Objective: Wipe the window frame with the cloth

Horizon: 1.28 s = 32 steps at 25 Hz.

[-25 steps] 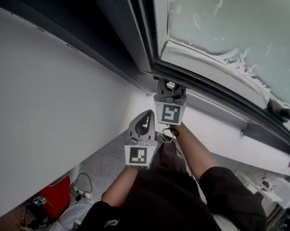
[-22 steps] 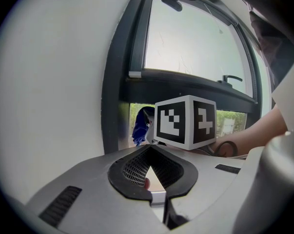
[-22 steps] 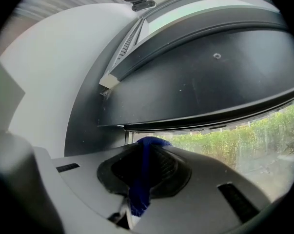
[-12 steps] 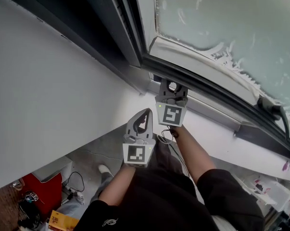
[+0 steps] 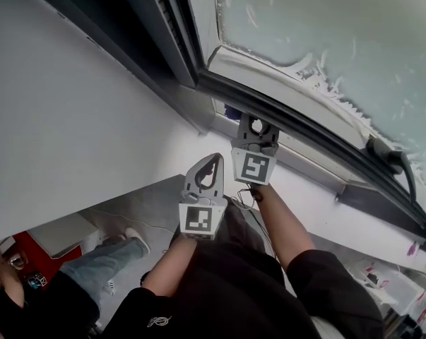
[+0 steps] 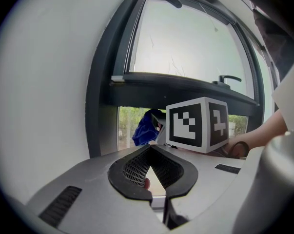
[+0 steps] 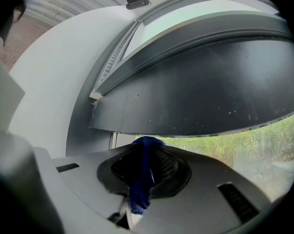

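Right gripper view: right gripper (image 7: pixel 147 147) pinching blue cloth (image 7: pixel 141 184).
Left gripper (image 6: pixel 150 152) pressed together, empty; could snag cloth loose on window frame (image 7: pixel 210 82) ahead.

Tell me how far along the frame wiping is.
Done: the blue cloth is clamped in the right gripper. In hand: it is up at the lower rail of the dark window frame. To do: the wiping itself; no wiped stretch shows. The left gripper hangs shut, empty.

Daylight from the window pane (image 6: pixel 186 38) glares white at you, leaving the window frame (image 6: pixel 103 82) dark against it. Both gripper views bend and blacken toward their corners.
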Tool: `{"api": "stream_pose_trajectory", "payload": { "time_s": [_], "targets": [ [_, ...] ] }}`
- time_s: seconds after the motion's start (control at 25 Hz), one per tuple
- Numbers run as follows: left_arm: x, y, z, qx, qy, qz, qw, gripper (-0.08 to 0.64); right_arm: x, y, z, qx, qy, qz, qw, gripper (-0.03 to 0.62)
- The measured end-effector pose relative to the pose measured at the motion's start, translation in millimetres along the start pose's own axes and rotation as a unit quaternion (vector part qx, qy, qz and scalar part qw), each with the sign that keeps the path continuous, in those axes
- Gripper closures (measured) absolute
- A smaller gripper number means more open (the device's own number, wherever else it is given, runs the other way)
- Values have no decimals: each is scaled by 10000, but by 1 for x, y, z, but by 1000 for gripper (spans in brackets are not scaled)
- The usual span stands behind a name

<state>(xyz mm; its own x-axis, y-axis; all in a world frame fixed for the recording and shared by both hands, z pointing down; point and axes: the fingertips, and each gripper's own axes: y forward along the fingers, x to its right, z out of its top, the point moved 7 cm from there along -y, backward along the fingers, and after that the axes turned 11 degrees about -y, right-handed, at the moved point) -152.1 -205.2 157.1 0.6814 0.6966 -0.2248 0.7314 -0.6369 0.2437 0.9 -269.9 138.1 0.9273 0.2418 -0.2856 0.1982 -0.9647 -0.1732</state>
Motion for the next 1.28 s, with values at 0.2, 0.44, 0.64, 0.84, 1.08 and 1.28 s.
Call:
{"api": "stream_pose_trajectory", "payload": {
  "time_s": [0.2, 0.44, 0.64, 0.84, 1.08, 1.28],
  "targets": [
    [3, 6, 0, 46, -55, -259, 9996, 555, 8, -7, 0, -84, -45, -197, 9998, 569],
    [-3, 12, 5, -45, 23, -566, 9984, 555, 15, -15, 0, -237, -127, -501, 9984, 569],
    [-8, 11, 8, -94, 70, -836, 9964, 555, 18, -21, -2, -372, -248, -770, 9960, 569],
    [-8, 10, 10, -97, 116, -1139, 9934, 555, 19, -25, -4, -537, -357, -1009, 9928, 569],
    [-11, 13, 4, -141, -44, -1302, 9914, 555, 19, -25, -2, -637, -545, -1114, 9902, 569],
    [-6, 13, 6, -115, -32, -1363, 9906, 555, 24, -30, -3, -636, -496, -1223, 9892, 569]
  ]
}}
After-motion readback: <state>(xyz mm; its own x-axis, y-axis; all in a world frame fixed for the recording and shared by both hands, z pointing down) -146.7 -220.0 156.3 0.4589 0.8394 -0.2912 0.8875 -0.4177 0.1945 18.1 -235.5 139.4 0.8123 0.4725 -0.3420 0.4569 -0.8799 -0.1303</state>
